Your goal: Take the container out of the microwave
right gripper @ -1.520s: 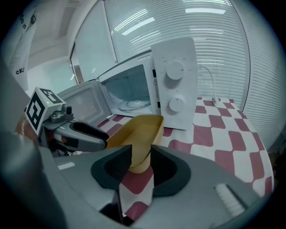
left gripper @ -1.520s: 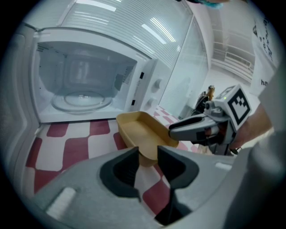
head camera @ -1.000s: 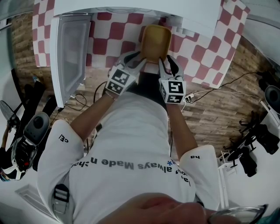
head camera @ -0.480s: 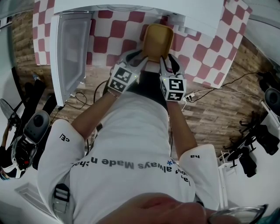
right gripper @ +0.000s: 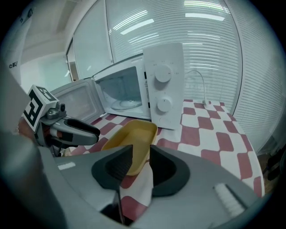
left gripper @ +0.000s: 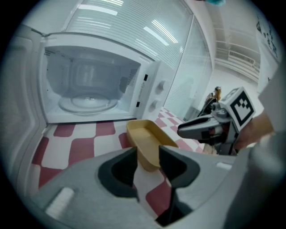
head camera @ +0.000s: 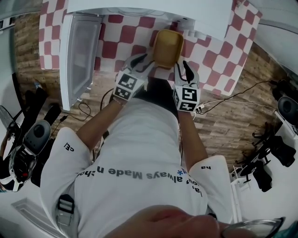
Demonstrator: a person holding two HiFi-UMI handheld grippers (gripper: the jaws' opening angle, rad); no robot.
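The tan oblong container [head camera: 167,46] [left gripper: 147,138] [right gripper: 129,138] lies empty on the red-and-white checked cloth [head camera: 116,35], in front of the white microwave [head camera: 149,9] [left gripper: 89,85] [right gripper: 163,85]. The microwave's door [head camera: 77,51] hangs wide open, and only a glass turntable is inside. My left gripper [head camera: 142,62] [left gripper: 147,152] is at the container's near left corner. Its jaws have just been opening, and the container's near end shows in the gap, unpressed. My right gripper [head camera: 185,69] [right gripper: 140,154] is at the near right corner. Its jaws have just been closing a little and stand apart around that same end.
The table's near edge runs just under both grippers. Beyond it is wooden floor with cables [head camera: 233,97], and dark stands and gear sit at the left [head camera: 32,139] and right [head camera: 270,153]. A thin cord [right gripper: 199,85] rises behind the microwave.
Both grippers have drawn slightly back from the container's near end, and their fingers no longer hug its sides. The container stays on the cloth.
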